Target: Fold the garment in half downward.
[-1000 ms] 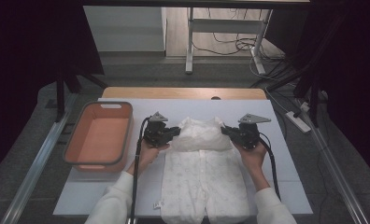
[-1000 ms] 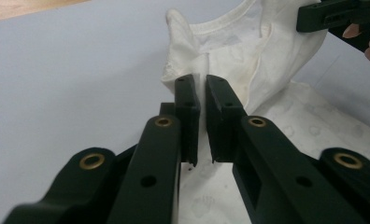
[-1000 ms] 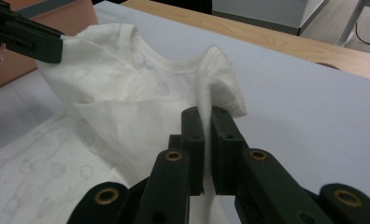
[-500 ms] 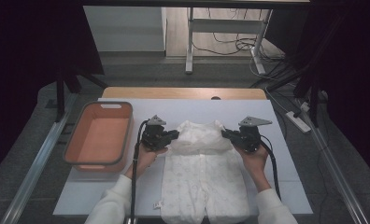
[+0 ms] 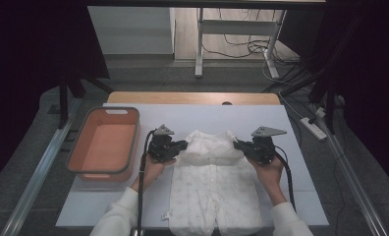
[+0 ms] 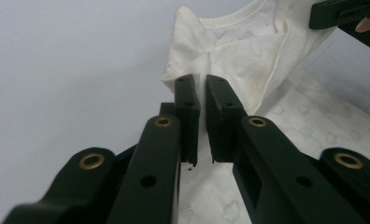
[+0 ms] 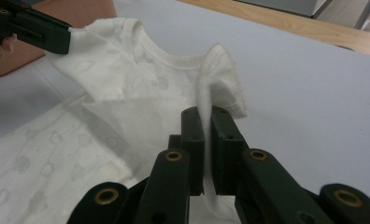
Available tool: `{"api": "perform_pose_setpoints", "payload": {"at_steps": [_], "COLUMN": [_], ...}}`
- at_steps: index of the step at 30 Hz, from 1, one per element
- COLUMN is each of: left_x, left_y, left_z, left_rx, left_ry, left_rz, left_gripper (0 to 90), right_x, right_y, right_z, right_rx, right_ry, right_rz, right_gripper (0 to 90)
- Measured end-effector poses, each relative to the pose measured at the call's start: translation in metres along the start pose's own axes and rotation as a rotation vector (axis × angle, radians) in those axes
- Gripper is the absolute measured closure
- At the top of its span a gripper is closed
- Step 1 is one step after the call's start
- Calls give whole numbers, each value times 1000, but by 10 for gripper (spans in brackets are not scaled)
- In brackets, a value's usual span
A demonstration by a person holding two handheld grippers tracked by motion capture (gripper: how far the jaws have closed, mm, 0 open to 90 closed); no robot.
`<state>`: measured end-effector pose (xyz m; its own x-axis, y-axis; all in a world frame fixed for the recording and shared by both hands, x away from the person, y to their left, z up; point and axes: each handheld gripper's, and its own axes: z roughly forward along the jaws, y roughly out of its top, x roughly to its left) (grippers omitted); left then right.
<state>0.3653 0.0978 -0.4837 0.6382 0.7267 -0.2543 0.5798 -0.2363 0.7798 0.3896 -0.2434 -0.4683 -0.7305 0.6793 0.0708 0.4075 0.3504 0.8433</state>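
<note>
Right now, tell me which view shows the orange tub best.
The high view: the whole orange tub sits on the table's left, beside the left gripper. The right gripper view catches just an orange corner behind the white baby suit.

The lower legs of the white baby romper (image 5: 214,187) run off the bottom edge of the high view, as do the person's sleeves (image 5: 119,216). Cloth pinched in the right gripper (image 7: 205,116) hides its inner finger faces. The romper's faint print is too small to identify.
</note>
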Motion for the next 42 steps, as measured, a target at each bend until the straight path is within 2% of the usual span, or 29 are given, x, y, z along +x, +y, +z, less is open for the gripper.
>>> {"api": "perform_pose_setpoints", "payload": {"at_steps": [12,16,21,29,42], "left_x": [-6,-10,-14,-21,-30], "left_y": [-9,-13,-17,-21,-33], "left_z": [-8,-10,-11,-16,-23], "left_rx": [-5,-3,-1,3,25], "left_ry": [5,12,-4,-11,-23], "left_rz": [2,17,10,22,40], "left_gripper": [826,826,826,825,823], "right_x": [8,9,13,15,25], "right_y": [-3,-5,-8,-13,-21], "right_z": [-8,-12,-14,-20,-32], "right_rx": [11,6,15,21,42], "right_ry": [7,18,21,24,34], "right_rz": [-10,1,-5,0,-29], "right_gripper": [849,849,849,849,849]}}
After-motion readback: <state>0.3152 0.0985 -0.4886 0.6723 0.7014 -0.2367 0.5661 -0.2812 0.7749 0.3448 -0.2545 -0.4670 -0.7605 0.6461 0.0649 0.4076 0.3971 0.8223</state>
